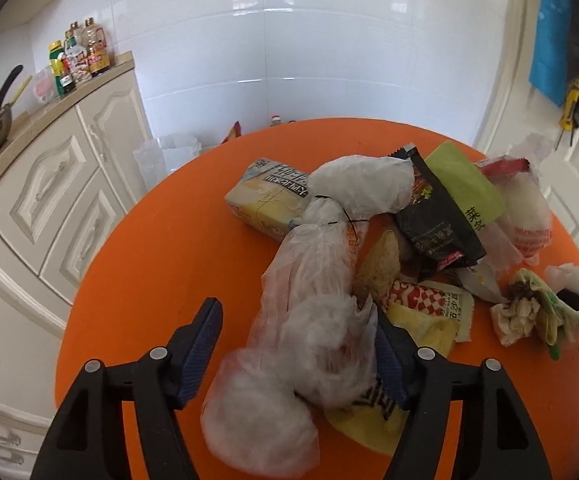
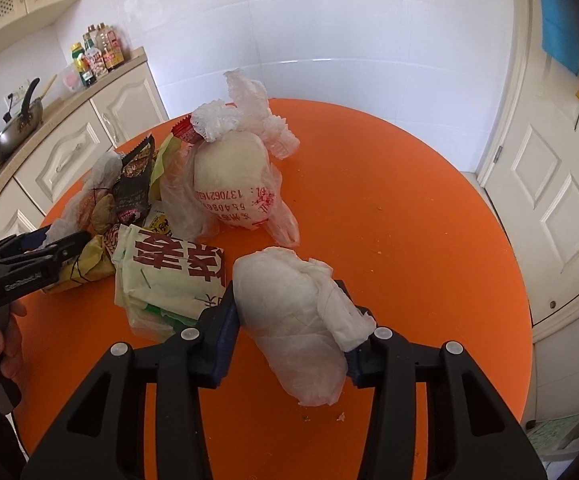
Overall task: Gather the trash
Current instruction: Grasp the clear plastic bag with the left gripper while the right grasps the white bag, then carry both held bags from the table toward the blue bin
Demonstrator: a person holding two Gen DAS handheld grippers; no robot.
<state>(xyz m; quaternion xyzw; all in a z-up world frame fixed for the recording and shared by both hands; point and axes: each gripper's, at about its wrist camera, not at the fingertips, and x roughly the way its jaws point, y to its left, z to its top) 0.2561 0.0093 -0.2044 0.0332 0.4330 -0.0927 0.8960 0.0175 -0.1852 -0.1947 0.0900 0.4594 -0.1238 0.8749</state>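
The right gripper point(image 2: 289, 312) is closed on a white wad in thin plastic point(image 2: 293, 320), pinched between both pads just above the orange bench point(image 2: 429, 240). The left gripper point(image 1: 297, 344) stands wide; a long clear bag point(image 1: 309, 300) lies between its fingers, touching the right pad only, the left pad apart from it. The remaining trash sits heaped on the bench: a yellow carton point(image 1: 267, 196), a black snack wrapper point(image 1: 437, 216), a green packet point(image 1: 465, 184) and a tied printed bag point(image 2: 233, 184).

the trash pile point(image 2: 161, 208) crowds the orange table's point(image 2: 409, 220) left; its right side lies bare.
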